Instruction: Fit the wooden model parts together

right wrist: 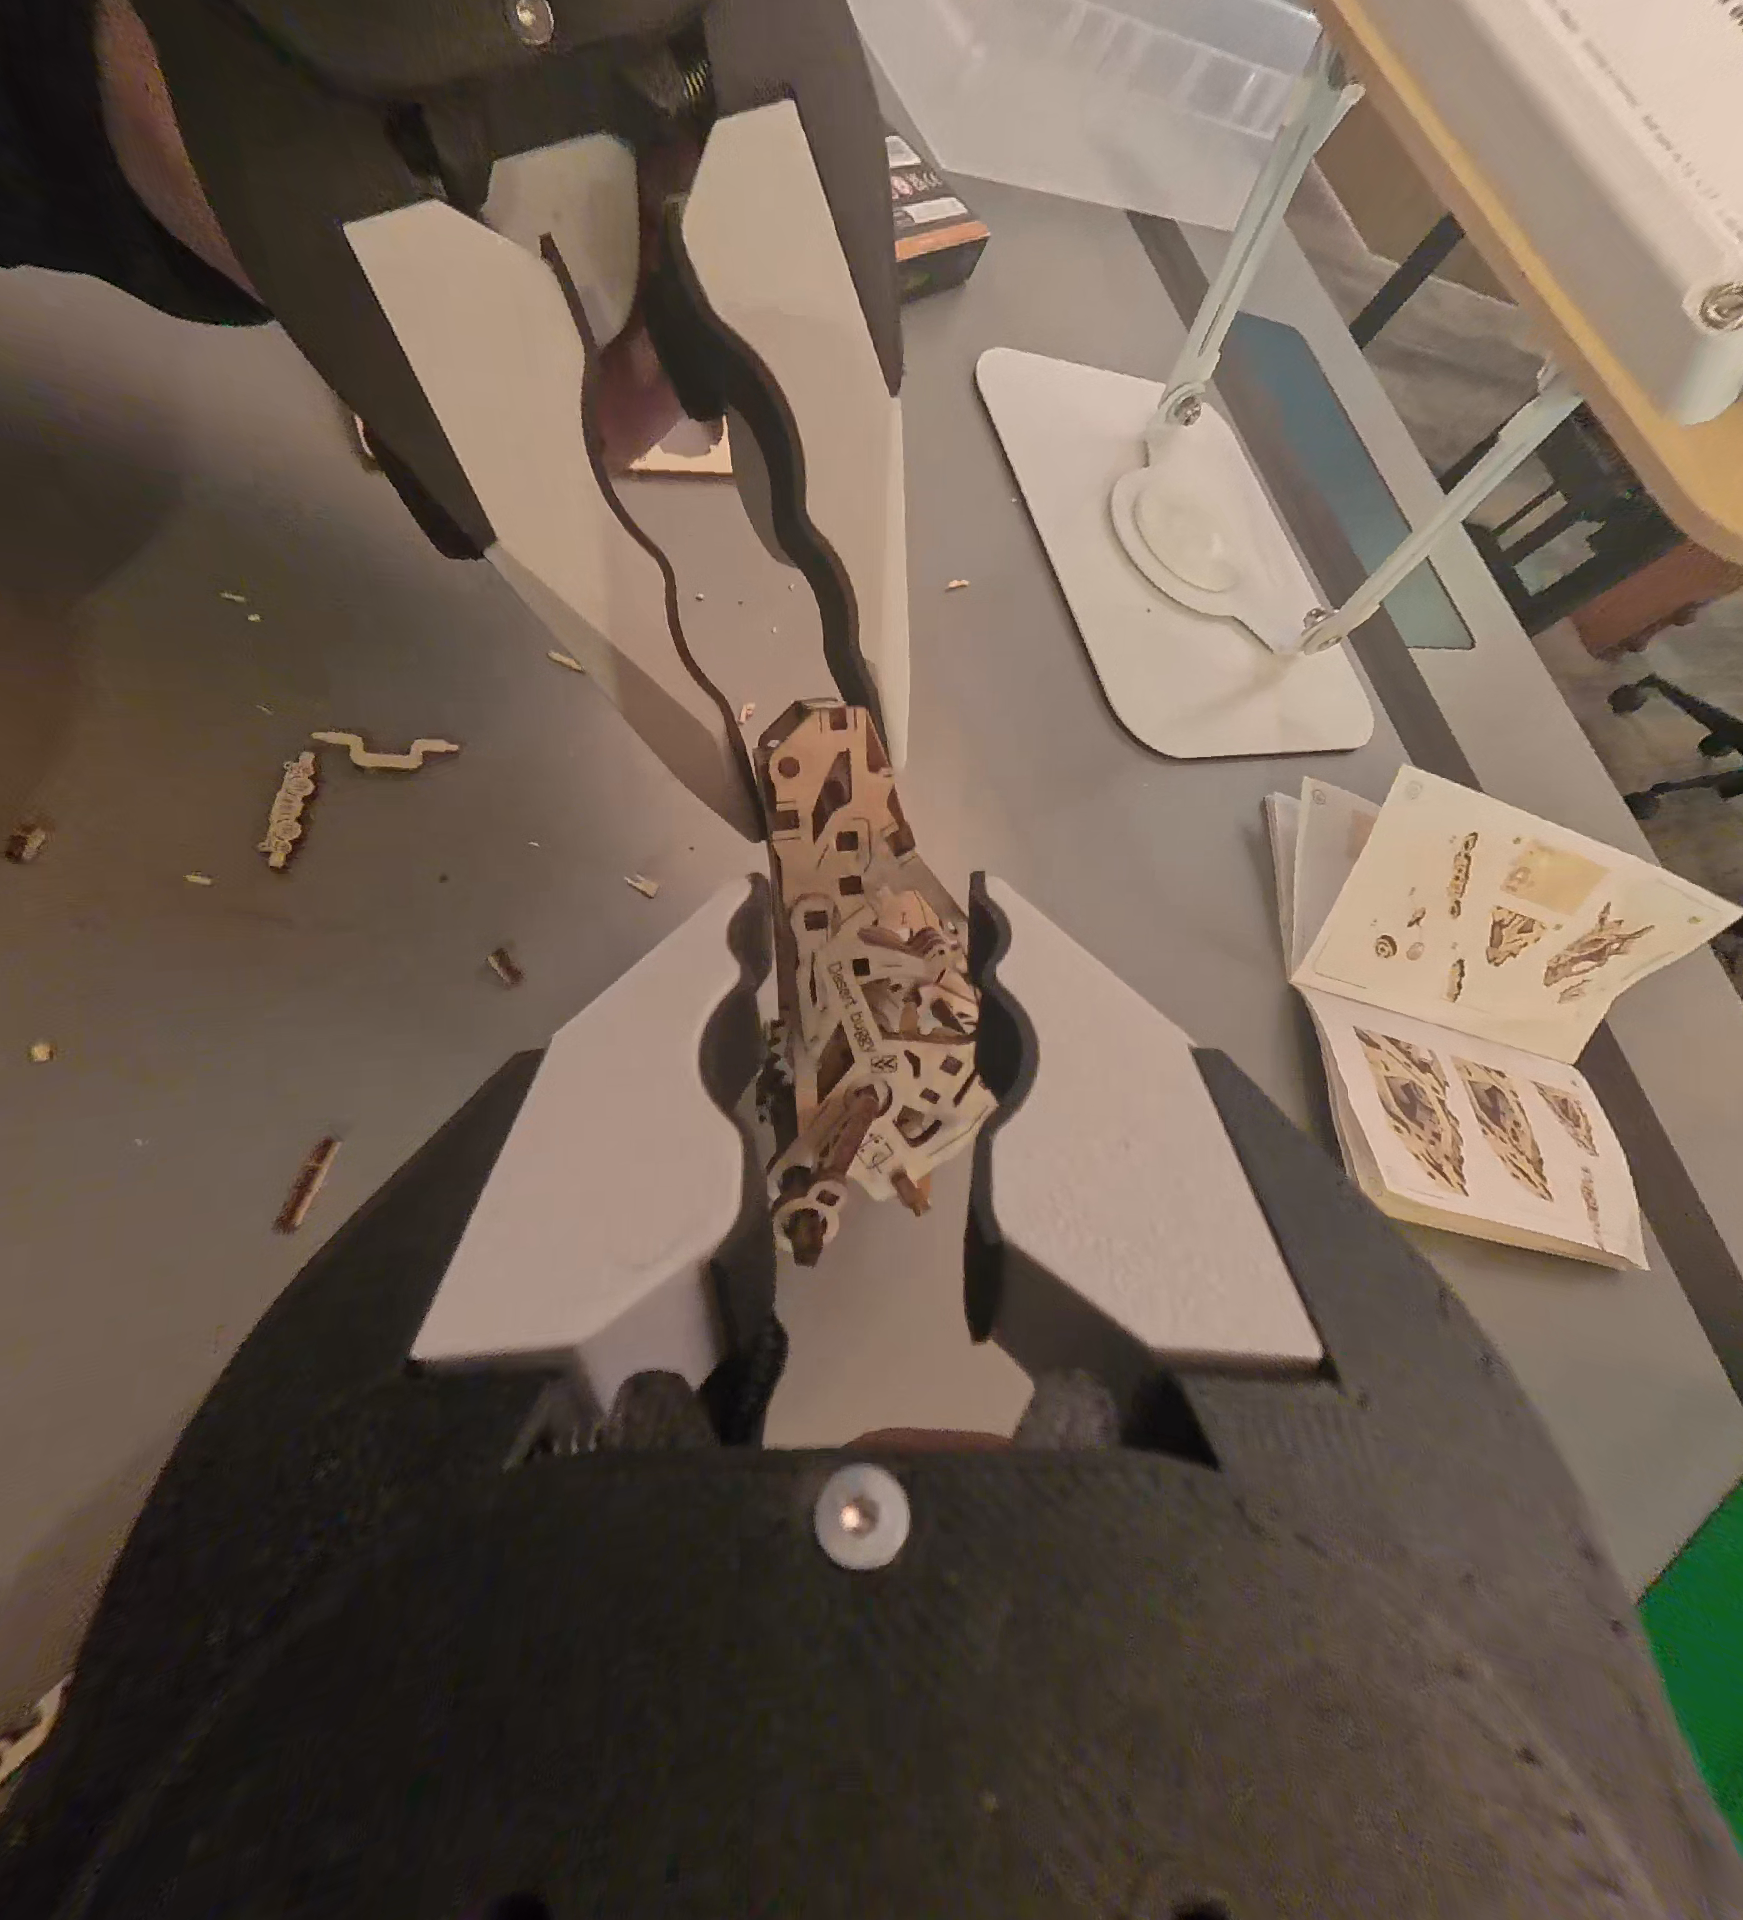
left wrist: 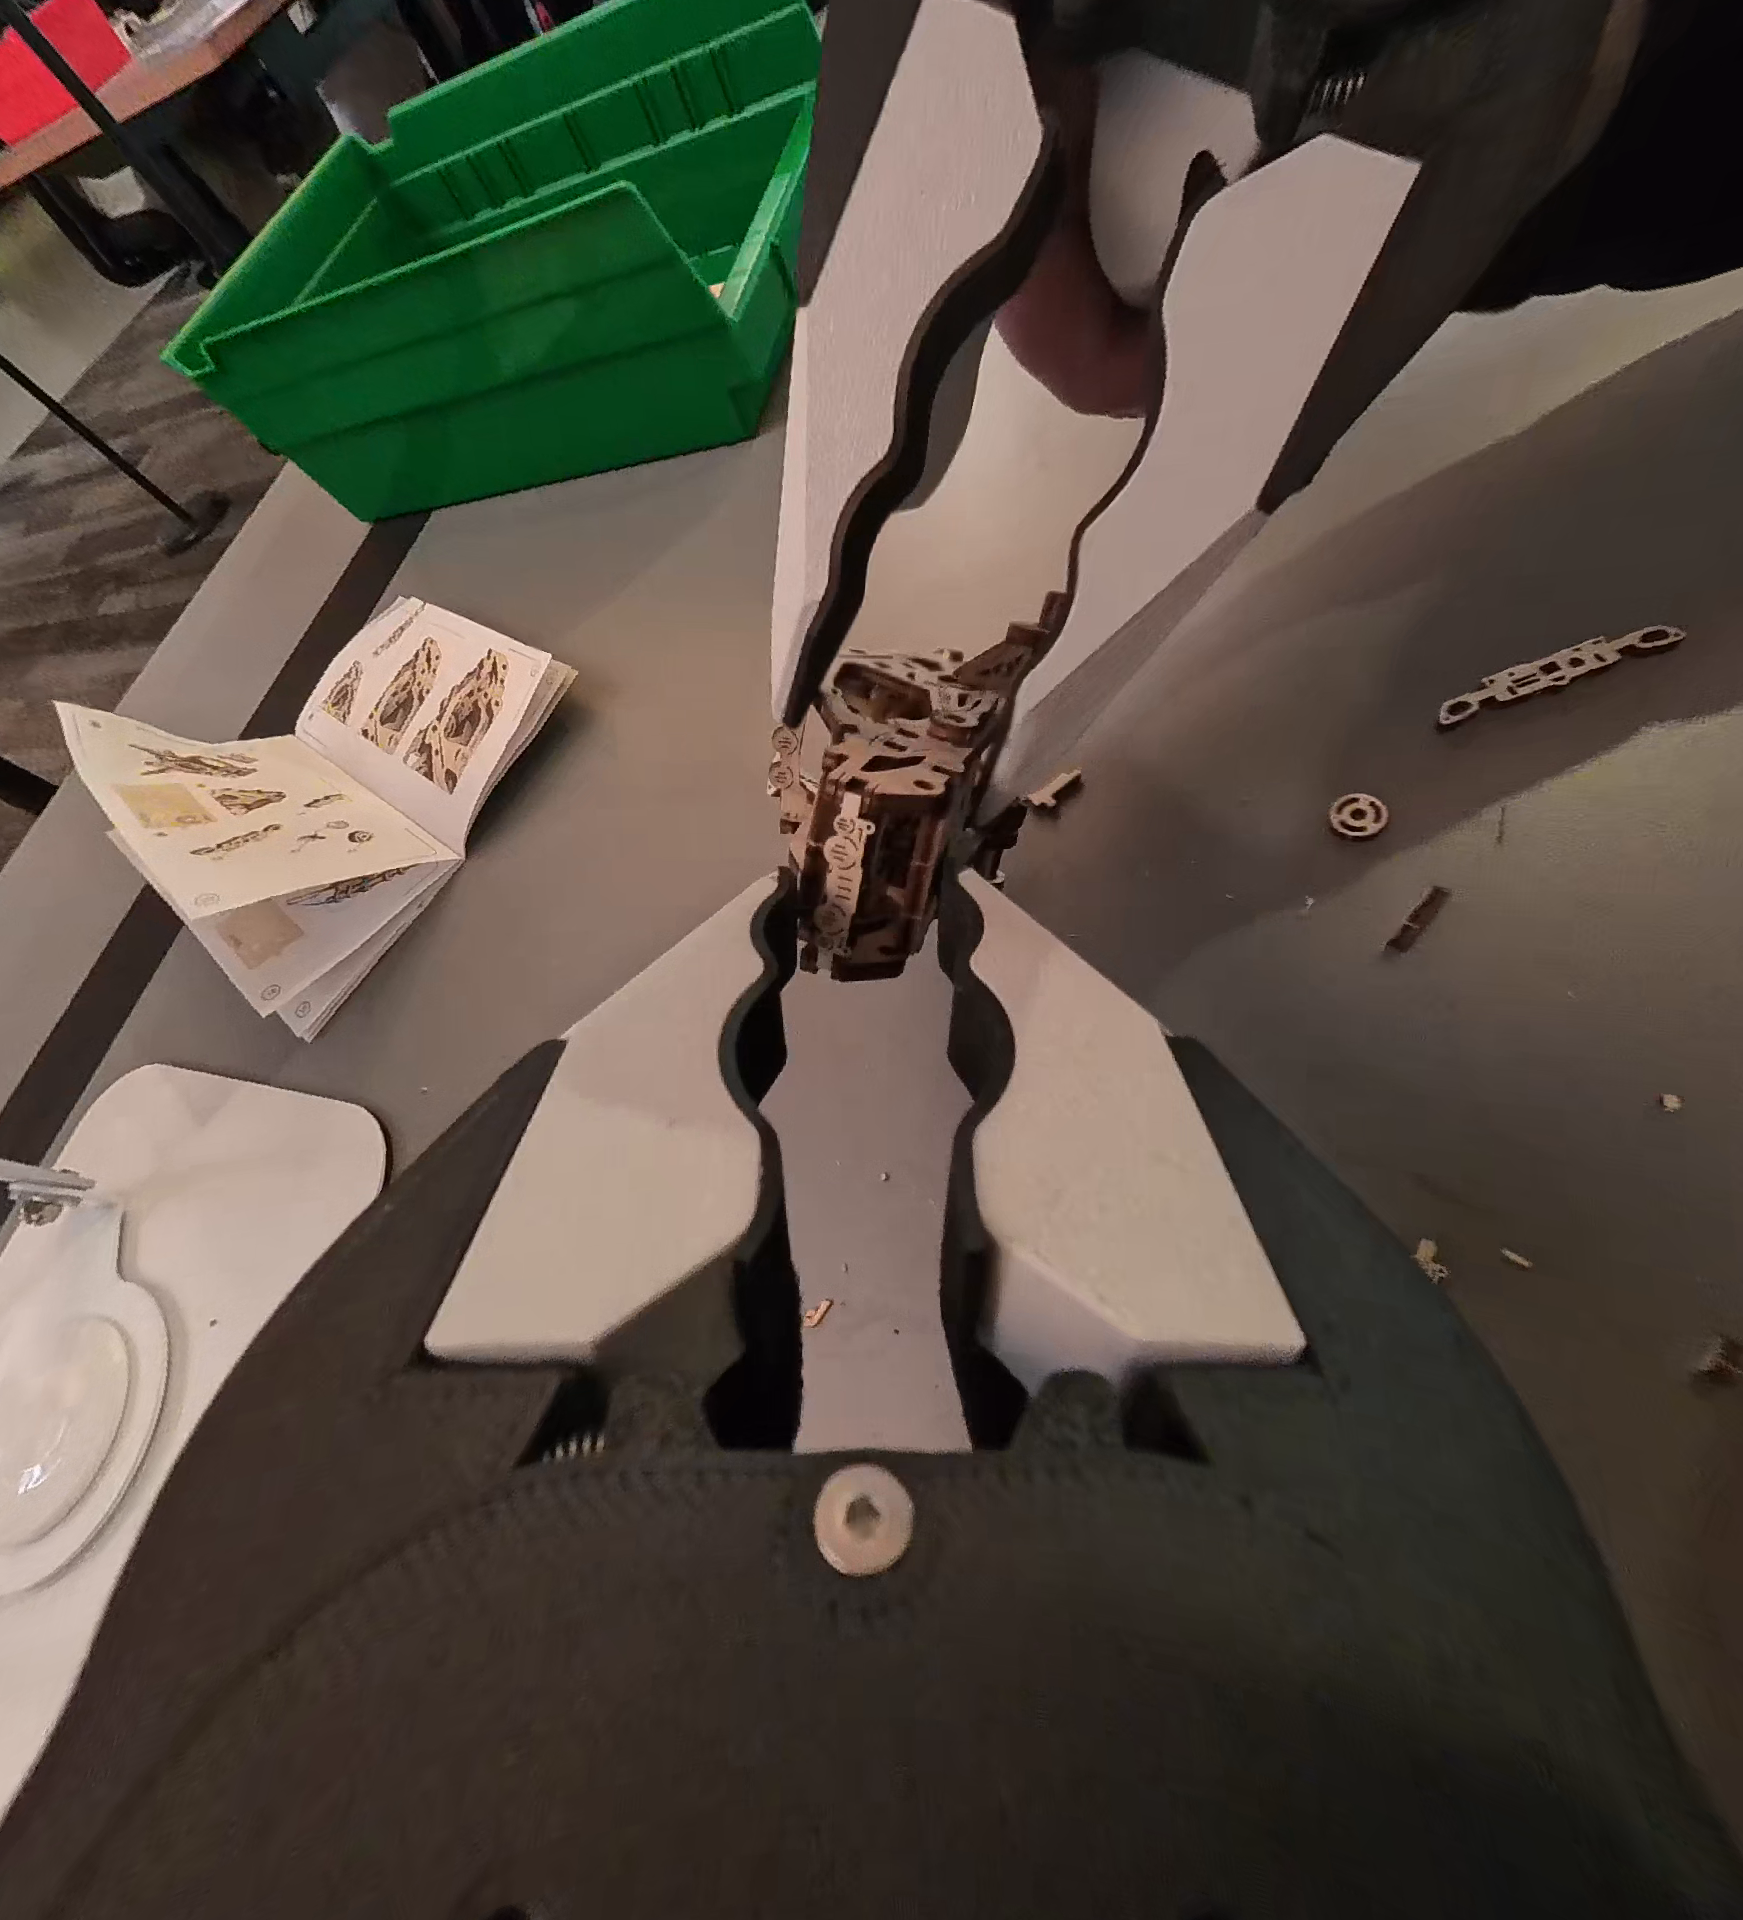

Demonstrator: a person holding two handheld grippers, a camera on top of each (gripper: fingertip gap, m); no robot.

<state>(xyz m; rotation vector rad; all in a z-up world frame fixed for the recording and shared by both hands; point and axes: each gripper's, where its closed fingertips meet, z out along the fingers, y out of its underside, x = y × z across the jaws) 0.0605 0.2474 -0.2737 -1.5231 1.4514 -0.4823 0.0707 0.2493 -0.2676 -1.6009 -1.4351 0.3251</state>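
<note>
While both show booklet point(left wrist: 327, 800), bin point(left wrist: 493, 281) differs.

Engraved lettering is being shown on a side panel of the wooden model point(right wrist: 872, 997). Printed lines are being carried by a white sheet point(right wrist: 1667, 125) at the top right corner. A small dark box point(right wrist: 934, 208) is bearing printed marks, too blurred to be read.
</note>
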